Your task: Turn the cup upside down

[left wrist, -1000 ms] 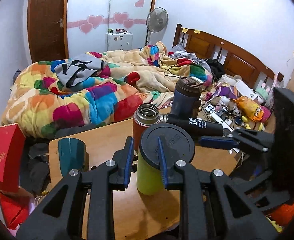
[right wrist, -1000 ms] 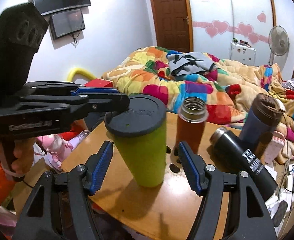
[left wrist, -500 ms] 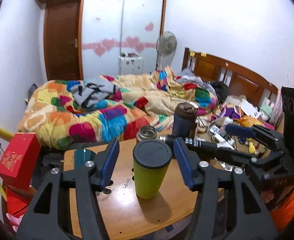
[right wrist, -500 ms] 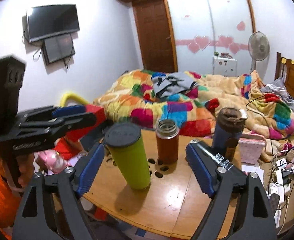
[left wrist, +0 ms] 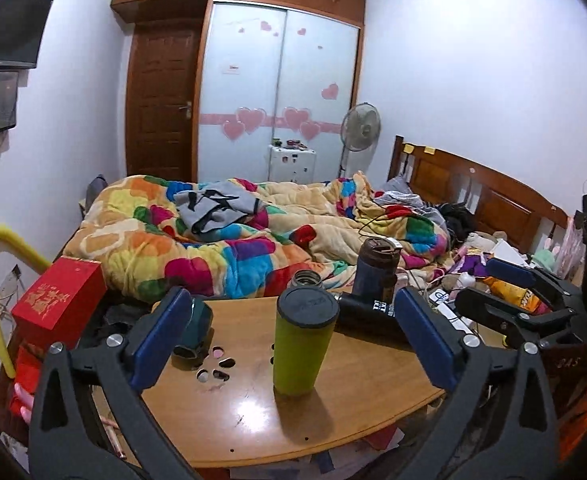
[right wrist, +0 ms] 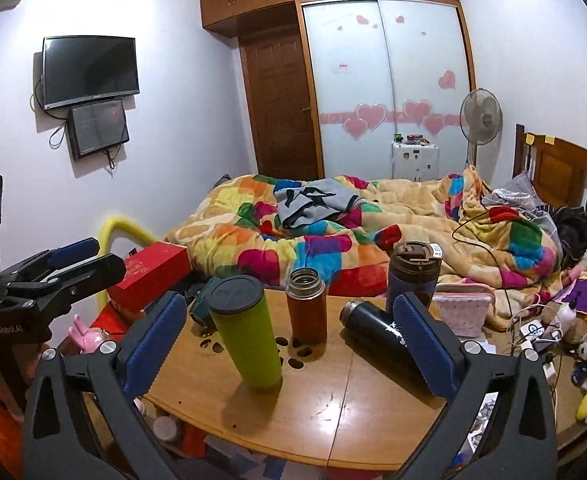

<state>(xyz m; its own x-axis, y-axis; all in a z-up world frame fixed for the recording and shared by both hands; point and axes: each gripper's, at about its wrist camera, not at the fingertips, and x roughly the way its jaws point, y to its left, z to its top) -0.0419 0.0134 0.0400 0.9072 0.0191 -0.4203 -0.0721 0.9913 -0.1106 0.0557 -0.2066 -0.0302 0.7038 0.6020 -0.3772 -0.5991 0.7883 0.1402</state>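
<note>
A lime-green cup point(left wrist: 299, 346) with a black end on top stands upright on the wooden table point(left wrist: 333, 412); it also shows in the right wrist view point(right wrist: 249, 332). My left gripper point(left wrist: 291, 338) is open and empty, drawn back from the cup, which shows between its blue pads. My right gripper point(right wrist: 289, 344) is open and empty, also back from the cup. Each gripper appears in the other's view, the right one point(left wrist: 509, 292) and the left one point(right wrist: 69, 264), both with jaws apart.
On the table stand an open brown flask point(right wrist: 306, 310), a dark blue tumbler point(right wrist: 413, 276), a black bottle lying down point(right wrist: 377, 336) and a dark teal cup point(left wrist: 193, 328). A red box point(left wrist: 59, 304) sits left. The bed with a colourful quilt point(left wrist: 233, 248) lies behind.
Both grippers have pulled back and up from the green cup and opened wider. The cup stands where it was on the table.
</note>
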